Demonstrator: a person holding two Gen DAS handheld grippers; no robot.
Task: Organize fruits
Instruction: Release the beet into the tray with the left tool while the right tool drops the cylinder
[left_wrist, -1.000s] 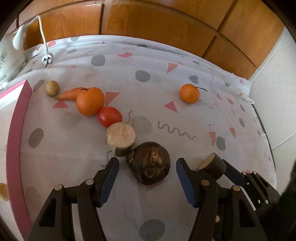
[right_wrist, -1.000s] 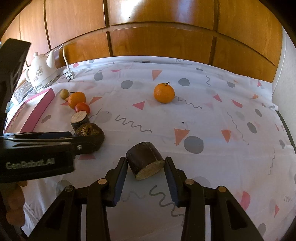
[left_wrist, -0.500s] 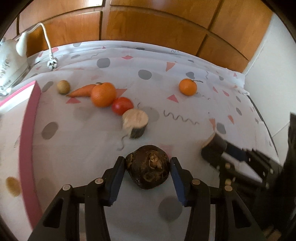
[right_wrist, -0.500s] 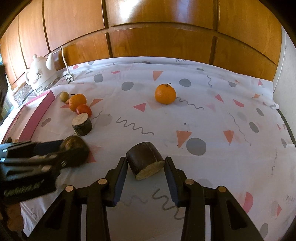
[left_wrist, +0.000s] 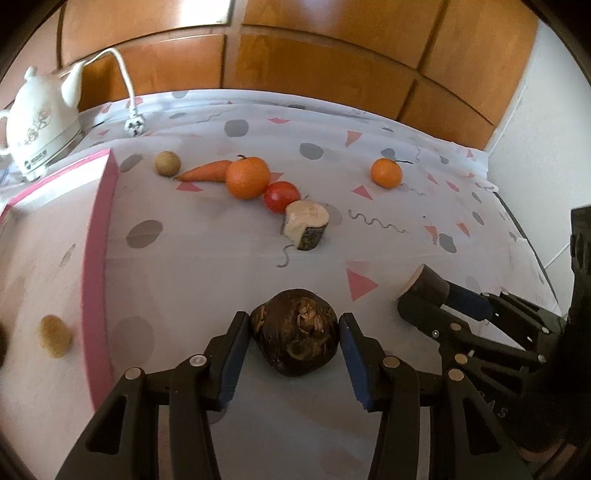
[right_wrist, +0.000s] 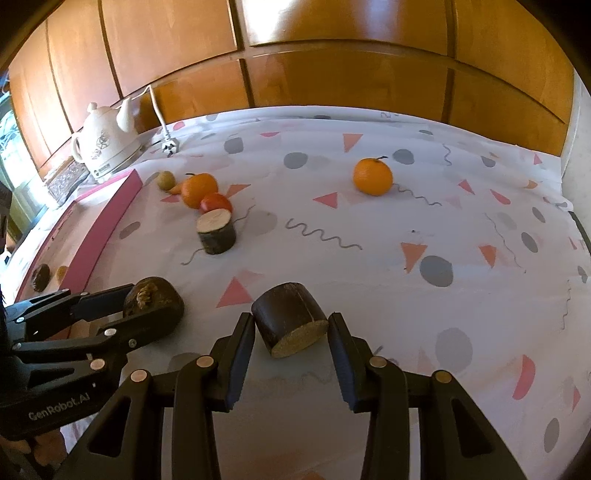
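My left gripper (left_wrist: 293, 336) is shut on a dark brown root vegetable (left_wrist: 297, 332) and holds it above the cloth; it also shows in the right wrist view (right_wrist: 153, 306). My right gripper (right_wrist: 291, 328) is shut on a dark cut piece with a pale face (right_wrist: 290, 319), seen at the right of the left wrist view (left_wrist: 424, 286). On the cloth lie a large orange (left_wrist: 247, 177), a tomato (left_wrist: 281, 196), a carrot (left_wrist: 205, 172), a small round brownish fruit (left_wrist: 167, 162), a pale-topped cut piece (left_wrist: 306, 225) and a second orange (left_wrist: 386, 172).
A pink-edged box (left_wrist: 98, 258) at the left holds a small brown item (left_wrist: 54, 336). A white kettle (left_wrist: 38, 122) with cord and plug (left_wrist: 135, 125) stands at the back left. Wood panelling (left_wrist: 314, 74) backs the table; a white wall (left_wrist: 546, 122) is at the right.
My left gripper closed on the dark root vegetable, lifted it and drew back toward the left, near the pink box. My right gripper kept its hold on the cut piece.
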